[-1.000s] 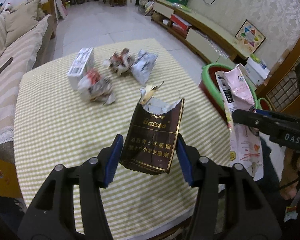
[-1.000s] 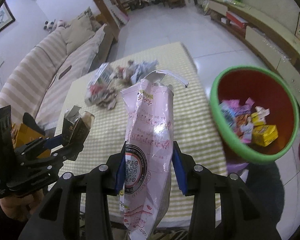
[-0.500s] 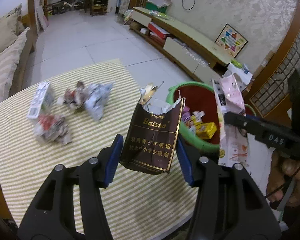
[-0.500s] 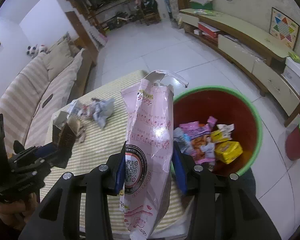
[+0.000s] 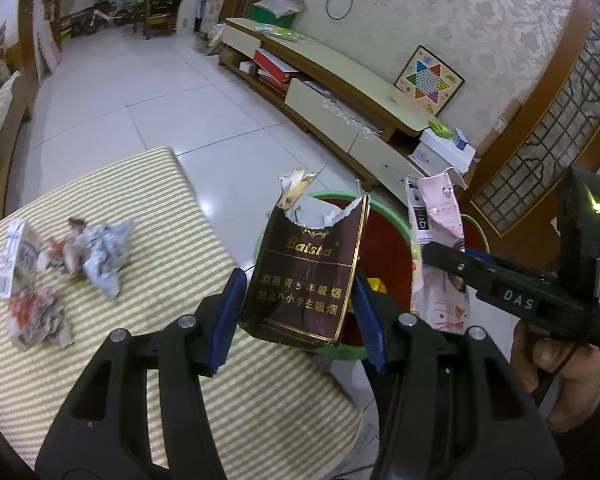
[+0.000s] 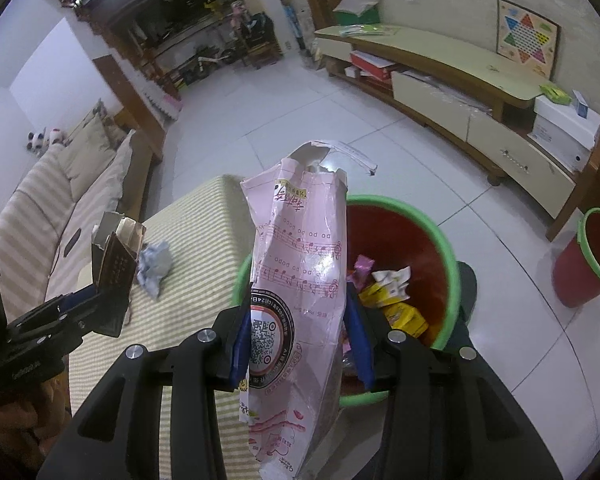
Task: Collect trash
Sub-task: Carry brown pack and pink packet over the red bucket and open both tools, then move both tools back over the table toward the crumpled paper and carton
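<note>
left gripper (image 5: 300, 308): fingers clamped on torn brown cigarette pack (image 5: 306, 280) (upright) | right gripper (image 6: 300, 344): fingers clamped on pink snack bag (image 6: 300, 280) | both beside red bin (image 6: 412, 248) | crumpled wrappers (image 5: 100, 252) on table (image 5: 260, 400)

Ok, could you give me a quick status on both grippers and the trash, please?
Left gripper shut on brown pack. Right gripper shut on pink bag, above red bin. More wrappers on table. Nothing blocking.
</note>
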`<act>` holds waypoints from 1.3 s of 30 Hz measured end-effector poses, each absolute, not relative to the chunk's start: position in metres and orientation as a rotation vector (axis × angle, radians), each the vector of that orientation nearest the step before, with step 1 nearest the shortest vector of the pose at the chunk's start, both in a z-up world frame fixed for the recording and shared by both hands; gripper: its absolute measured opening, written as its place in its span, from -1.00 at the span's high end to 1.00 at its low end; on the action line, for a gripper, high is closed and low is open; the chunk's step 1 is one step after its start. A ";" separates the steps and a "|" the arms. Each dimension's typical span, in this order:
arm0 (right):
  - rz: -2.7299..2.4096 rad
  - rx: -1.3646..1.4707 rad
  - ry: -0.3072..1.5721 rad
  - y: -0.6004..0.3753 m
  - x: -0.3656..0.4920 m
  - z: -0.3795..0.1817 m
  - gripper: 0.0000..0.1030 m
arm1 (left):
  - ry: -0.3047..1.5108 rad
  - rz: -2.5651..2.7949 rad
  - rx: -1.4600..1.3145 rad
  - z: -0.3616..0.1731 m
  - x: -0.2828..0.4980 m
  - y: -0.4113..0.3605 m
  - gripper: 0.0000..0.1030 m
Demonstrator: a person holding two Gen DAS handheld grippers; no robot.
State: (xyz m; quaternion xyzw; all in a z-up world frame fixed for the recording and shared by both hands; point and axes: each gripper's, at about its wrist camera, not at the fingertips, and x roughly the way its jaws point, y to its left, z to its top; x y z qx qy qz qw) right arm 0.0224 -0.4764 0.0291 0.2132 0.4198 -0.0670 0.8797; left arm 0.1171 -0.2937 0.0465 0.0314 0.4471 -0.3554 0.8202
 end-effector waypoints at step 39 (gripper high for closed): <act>-0.184 0.420 0.882 -0.517 0.045 0.015 -0.63 | 1.020 -0.767 -0.083 0.041 0.158 -0.334 -0.89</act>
